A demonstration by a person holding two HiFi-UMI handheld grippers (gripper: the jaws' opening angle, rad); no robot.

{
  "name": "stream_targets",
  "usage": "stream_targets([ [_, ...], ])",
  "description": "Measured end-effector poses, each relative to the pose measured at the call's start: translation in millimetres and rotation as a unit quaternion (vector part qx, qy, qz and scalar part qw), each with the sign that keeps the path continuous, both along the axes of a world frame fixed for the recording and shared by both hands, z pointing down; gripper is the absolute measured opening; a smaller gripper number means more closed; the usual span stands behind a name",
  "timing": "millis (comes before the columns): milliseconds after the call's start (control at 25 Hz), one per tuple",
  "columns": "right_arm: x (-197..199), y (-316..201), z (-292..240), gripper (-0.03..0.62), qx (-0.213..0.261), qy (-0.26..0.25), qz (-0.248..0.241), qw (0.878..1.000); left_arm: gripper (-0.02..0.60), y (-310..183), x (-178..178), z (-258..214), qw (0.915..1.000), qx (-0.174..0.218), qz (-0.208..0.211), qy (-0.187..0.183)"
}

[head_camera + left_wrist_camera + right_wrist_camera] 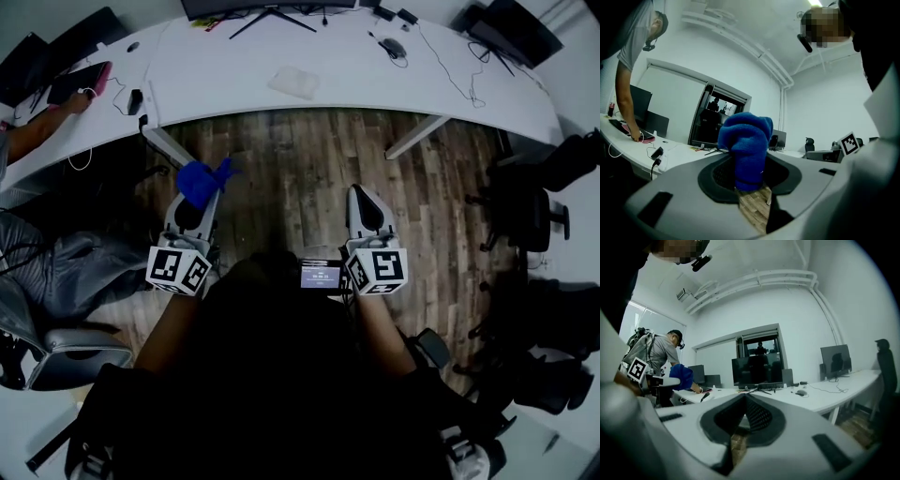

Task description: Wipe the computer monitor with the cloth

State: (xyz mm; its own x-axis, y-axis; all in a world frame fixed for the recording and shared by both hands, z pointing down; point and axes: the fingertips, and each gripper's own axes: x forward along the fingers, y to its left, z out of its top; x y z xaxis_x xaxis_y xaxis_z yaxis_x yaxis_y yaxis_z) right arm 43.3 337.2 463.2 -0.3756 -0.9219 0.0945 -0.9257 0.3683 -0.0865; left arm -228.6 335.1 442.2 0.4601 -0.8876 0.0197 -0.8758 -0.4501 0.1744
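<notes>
Your left gripper (201, 195), centre-left, clamps the soft, light blue cloth (204, 177) by its bunched middle; your right gripper (364, 199) sits closed, empty.

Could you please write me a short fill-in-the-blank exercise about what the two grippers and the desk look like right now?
1. The left gripper is shut on a cloth whose colour is ____.
2. The right gripper has its jaws together and holds ____.
3. The monitor stands on a curved desk whose top is ____ in colour.

Missing words: blue; nothing; white.
</notes>
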Motion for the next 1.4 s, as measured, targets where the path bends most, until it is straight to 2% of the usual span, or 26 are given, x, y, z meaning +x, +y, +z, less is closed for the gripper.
stream_targets([
  [200,1.3,28.7,-5.7,0.002,0.003,0.013,0.018,1.000,0.129,16.1,-2.8,3.4,0.9997,0.003,0.021,0.009],
  [480,-31.5,68.5,-11.8,0.002,-0.011,0.007,0.033,0.999,0.130,47.9,-27.1,-3.0,0.9988,0.005,0.046,0.015],
  [800,-72.4,114.9,-6.4,0.002,-0.026,0.021,0.036,0.999,0.130,87.1,-60.7,11.3,0.9977,-0.004,0.064,0.021],
  [920,-77.1,122.2,-5.5,0.002,-0.034,0.007,0.047,0.998,0.130,92.0,-70.3,15.9,0.9974,-0.006,0.067,0.025],
  [1080,-74.4,132.0,-5.2,0.002,-0.038,-0.003,0.055,0.998,0.130,99.3,-70.9,19.3,0.9969,-0.005,0.072,0.032],
  [1400,-60.0,132.6,-14.2,0.002,-0.025,0.005,0.030,0.999,0.130,106.5,-51.6,10.5,0.9970,-0.012,0.071,0.030],
])
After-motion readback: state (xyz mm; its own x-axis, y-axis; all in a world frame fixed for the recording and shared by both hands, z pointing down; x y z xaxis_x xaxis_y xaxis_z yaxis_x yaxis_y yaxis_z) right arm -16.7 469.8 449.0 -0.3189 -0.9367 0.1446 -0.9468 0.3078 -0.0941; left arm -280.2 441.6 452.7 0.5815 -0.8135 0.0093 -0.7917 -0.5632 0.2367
